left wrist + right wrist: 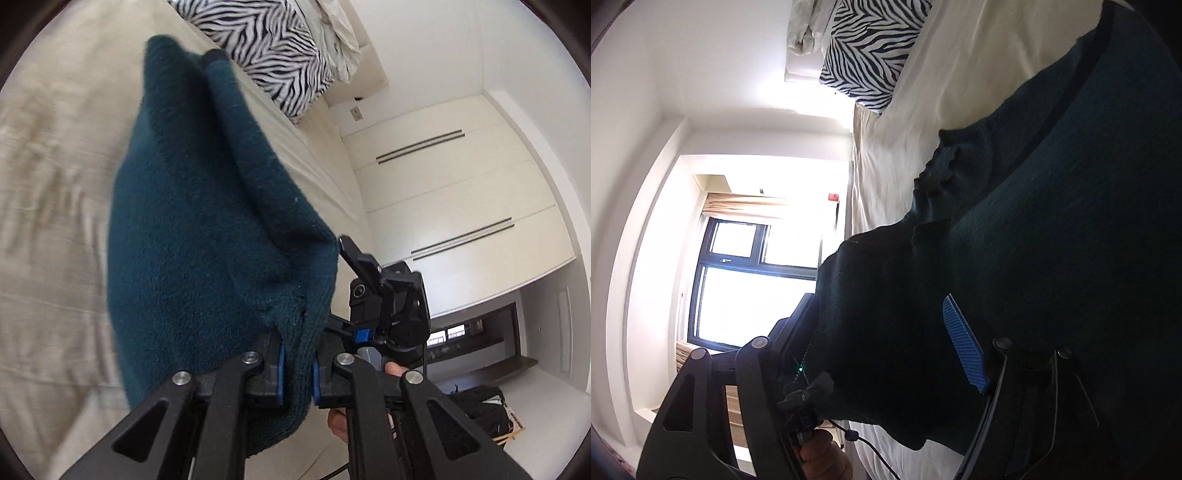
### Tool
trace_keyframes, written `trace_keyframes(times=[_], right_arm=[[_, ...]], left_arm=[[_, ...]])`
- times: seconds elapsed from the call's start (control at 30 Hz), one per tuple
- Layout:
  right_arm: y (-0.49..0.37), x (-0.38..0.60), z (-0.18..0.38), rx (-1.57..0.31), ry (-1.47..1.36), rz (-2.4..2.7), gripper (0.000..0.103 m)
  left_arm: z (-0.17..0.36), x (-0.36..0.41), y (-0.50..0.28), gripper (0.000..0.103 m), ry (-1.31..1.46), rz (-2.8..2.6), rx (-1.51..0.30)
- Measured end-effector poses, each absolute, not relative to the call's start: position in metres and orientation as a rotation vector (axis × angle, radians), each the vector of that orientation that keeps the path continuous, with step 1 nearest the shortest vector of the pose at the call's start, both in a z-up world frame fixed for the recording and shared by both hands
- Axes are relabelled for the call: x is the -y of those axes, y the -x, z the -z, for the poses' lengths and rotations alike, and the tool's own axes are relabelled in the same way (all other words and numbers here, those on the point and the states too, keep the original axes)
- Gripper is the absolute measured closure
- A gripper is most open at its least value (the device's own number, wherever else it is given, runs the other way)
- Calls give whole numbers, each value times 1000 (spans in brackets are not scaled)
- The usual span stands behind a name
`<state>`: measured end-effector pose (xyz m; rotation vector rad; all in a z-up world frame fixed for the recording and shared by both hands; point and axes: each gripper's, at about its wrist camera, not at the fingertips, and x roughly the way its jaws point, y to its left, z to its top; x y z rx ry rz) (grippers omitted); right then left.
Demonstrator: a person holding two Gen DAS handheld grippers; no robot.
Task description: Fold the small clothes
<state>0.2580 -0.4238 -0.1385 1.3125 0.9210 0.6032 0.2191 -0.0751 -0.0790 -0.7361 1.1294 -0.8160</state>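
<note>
Room: bedroom; cream bedsheet (55,206) as work surface, zebra-print pillow (273,48) at the far end, white wardrobe (454,192) to the right, bright window (746,280) in the right wrist view.
Garment: dark teal knit (207,236), lifted off the sheet and hanging in folds; which kind of garment it is I cannot tell.
Left gripper (297,363): clenched on an edge of the knit, blue pads pressing the fabric from both sides.
Right gripper (879,354): jaws spread wide; knit lies across the gap, one blue pad (964,347) shows bare; no clamp evident.
Step (judged): repositioning the knit in the air before laying it flat.
Technique: keep the left pinch firm; close the right jaws on a matching edge, draw taut, then lower onto the sheet without bunching.
Risk: one-sided hold lets the fabric twist.
</note>
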Motion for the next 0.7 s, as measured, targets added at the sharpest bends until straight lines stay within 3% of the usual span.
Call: trace_keyframes(times=[0.07,0.13,0.23,0.3,0.53,0.7], right_arm=[[-256,438,148,-933,-1344,-594,32],[-252,452,160,-947,-1362,-575,32],[-248,464,177,-952,-1395,-586,33],[-248,464,180,-948,-1397,-600,33],[-255,448,172,-1005,-1287,-582,33],[-260,438,166,-1075,-1138,-523,43]], left_arm=[[90,109,-220,92,681,828,-1153],[106,133,-220,84,652,815,-1196],[120,145,-216,65,684,858,-1221],[116,143,-210,42,681,885,-1200],[91,93,-189,39,683,882,-1107],[97,65,-184,36,718,835,-1107]])
